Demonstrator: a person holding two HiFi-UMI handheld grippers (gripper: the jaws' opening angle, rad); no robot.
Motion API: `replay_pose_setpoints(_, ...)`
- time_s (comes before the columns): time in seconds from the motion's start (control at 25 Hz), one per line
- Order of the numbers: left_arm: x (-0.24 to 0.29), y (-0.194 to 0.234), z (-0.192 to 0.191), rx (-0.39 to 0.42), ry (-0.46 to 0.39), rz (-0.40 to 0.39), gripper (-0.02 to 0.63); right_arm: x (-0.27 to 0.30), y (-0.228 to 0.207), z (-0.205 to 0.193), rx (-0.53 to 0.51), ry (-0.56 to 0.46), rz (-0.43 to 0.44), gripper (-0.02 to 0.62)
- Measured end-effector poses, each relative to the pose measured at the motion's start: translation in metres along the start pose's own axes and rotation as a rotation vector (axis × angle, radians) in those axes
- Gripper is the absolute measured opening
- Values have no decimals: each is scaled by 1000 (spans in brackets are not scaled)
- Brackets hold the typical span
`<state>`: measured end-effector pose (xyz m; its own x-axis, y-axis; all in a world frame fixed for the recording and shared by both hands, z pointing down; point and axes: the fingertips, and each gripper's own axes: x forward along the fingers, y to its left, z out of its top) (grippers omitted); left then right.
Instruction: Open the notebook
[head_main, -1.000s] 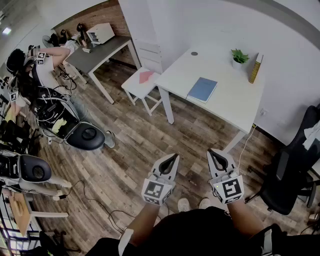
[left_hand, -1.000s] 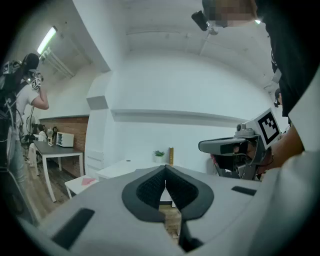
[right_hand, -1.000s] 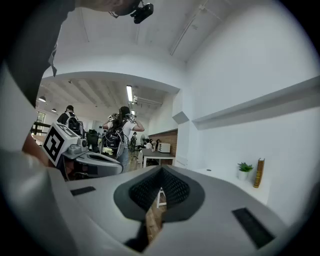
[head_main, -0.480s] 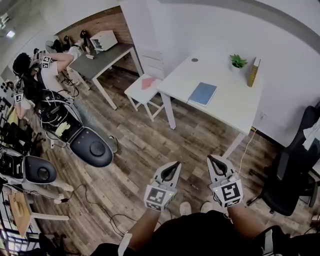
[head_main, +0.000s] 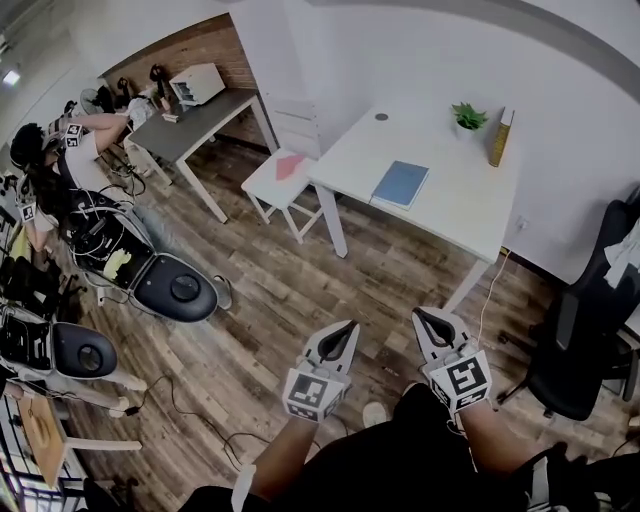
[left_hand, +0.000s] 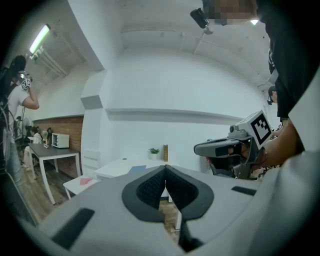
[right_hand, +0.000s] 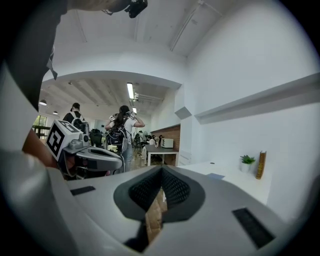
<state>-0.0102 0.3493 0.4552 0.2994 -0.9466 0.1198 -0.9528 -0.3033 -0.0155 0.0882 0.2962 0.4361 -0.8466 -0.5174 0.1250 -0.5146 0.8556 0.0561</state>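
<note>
Jaws pinched together on nothing, the left gripper (head_main: 345, 332) and right gripper (head_main: 428, 322) hang well short of the white table (head_main: 450, 215), apparently just carried along, since the closed blue notebook (head_main: 401, 184) lies flat on it, out of reach

Both arms reach forward side by side; left claw (head_main: 347, 327) and right claw (head_main: 423, 316) closed, empty.
</note>
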Motion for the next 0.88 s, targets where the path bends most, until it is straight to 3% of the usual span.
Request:
replay_pose_setpoints(0.16, 13, 12, 1, 9, -2, 26, 5, 9, -10, -4, 75, -1, -36, 2)
replay_pose_setpoints(0.88, 137, 91, 13, 46, 48, 62, 5, 119, -120, 8, 86, -24, 1, 2)
